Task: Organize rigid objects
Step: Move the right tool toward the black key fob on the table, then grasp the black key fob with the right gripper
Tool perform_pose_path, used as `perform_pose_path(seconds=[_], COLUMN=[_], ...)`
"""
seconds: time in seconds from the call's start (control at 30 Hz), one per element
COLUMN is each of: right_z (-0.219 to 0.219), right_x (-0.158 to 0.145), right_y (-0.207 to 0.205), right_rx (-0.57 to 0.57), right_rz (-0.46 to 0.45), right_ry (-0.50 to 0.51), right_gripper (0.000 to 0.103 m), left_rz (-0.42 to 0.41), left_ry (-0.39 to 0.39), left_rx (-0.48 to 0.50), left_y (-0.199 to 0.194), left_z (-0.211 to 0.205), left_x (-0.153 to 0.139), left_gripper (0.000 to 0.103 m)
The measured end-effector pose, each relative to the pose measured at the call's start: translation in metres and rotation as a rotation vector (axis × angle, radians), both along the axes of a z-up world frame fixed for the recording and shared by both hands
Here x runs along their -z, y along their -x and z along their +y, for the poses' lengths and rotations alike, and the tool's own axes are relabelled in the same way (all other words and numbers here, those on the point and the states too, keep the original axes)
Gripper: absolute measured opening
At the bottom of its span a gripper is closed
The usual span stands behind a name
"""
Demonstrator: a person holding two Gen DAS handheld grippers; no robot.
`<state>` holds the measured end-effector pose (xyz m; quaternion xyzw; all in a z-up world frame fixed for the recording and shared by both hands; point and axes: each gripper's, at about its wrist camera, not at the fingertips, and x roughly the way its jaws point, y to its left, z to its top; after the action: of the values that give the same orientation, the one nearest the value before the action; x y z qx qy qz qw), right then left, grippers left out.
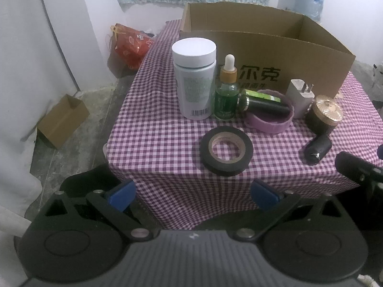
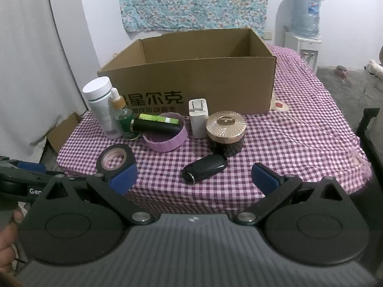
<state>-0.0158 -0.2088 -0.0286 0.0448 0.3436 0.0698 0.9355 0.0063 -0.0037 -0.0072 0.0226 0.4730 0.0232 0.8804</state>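
Note:
On the purple checked table (image 1: 153,141) stand a white pill bottle (image 1: 194,76), a green dropper bottle (image 1: 226,93), a purple ring tray (image 1: 269,117) holding a black tube and a green one, a white charger plug (image 1: 299,98), a gold-lidded jar (image 1: 325,113), a black key fob (image 1: 318,148) and a black tape roll (image 1: 226,154). Behind them is an open cardboard box (image 1: 263,55), which looks empty in the right wrist view (image 2: 191,81). My left gripper (image 1: 192,193) is open before the tape roll. My right gripper (image 2: 194,179) is open just short of the key fob (image 2: 204,167).
A small cardboard box (image 1: 62,122) and a red bag (image 1: 130,45) sit on the floor to the left. A water dispenser (image 2: 302,28) stands at the back right. The table's front edge is just ahead of both grippers.

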Motion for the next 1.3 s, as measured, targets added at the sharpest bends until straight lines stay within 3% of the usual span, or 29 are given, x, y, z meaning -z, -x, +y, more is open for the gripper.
perform_pose_path(seconds=[0.43, 0.93, 1.03, 1.1, 1.3], right_z=[-0.013, -0.080, -0.091, -0.099, -0.112], right_x=[-0.003, 0.009, 0.012, 0.015, 0.032], right_y=[-0.013, -0.023, -0.029, -0.034, -0.047], right_rx=[0.033, 0.148, 0.149, 0.148, 0.076], right_rz=[-0.022, -0.071, -0.072, -0.062, 0.017], right_ry=[-0.008, -0.126, -0.177, -0.218, -0.363], right_gripper=[0.102, 0.101, 0.100, 0.098, 0.080], left_rz=[-0.010, -0.177, -0.186, -0.176, -0.099], left_ry=[-0.013, 0.111, 0.113, 0.110, 0.134], left_rx=[0.060, 0.484, 0.544, 0.570, 0.622], left_y=[-0.012, -0.021, -0.027, -0.029, -0.033], left_z=[-0.013, -0.079, -0.093, -0.103, -0.121], left_x=[-0.001, -0.014, -0.011, -0.006, 0.012], left_gripper=[0.103, 0.102, 0.095, 0.087, 0.080])
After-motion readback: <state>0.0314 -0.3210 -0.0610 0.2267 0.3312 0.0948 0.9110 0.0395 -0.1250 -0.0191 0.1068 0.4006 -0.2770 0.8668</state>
